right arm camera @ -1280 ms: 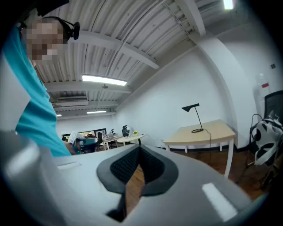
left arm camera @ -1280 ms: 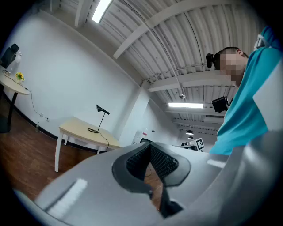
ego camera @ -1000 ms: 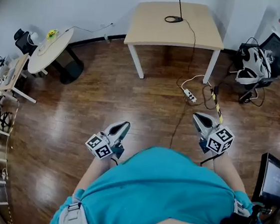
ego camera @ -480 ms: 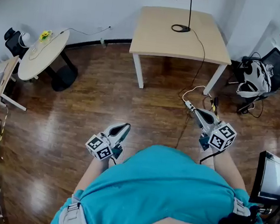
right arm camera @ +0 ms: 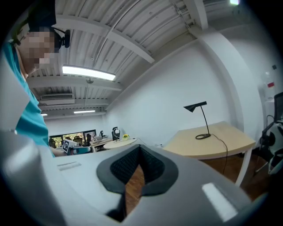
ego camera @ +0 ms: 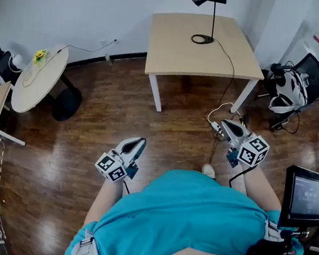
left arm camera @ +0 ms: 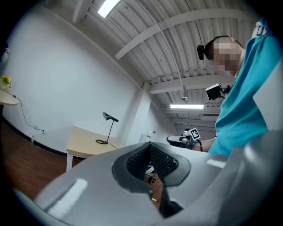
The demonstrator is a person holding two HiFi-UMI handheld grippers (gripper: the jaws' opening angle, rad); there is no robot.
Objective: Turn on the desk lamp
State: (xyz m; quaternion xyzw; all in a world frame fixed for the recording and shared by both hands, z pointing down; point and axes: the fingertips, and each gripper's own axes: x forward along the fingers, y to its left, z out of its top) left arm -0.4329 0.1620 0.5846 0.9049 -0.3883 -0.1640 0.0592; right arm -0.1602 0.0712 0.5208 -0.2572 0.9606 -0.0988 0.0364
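Observation:
The black desk lamp [ego camera: 213,19] stands on the far side of a light wooden table [ego camera: 179,52], its ring base [ego camera: 202,39] flat on the top and its shade pointing left. It looks unlit. Both grippers hang over the wooden floor well short of the table. My left gripper [ego camera: 137,144] is shut and holds nothing; my right gripper [ego camera: 227,125] is likewise shut and holds nothing. The left gripper view has the lamp [left arm camera: 108,128] small and far beyond the left gripper [left arm camera: 152,174]. In the right gripper view the lamp [right arm camera: 202,118] stands far right of the right gripper [right arm camera: 137,176].
The lamp's cable runs off the table to a power strip [ego camera: 217,129] on the floor by the right table leg. A round white table [ego camera: 36,78] stands at left, a black chair with gear [ego camera: 293,82] at right, a monitor [ego camera: 305,195] near right.
The table and lamp have slid lower in the head view and look nearer. The right gripper has moved forward toward the power strip; a shoe now shows beneath it. The left gripper barely moved.

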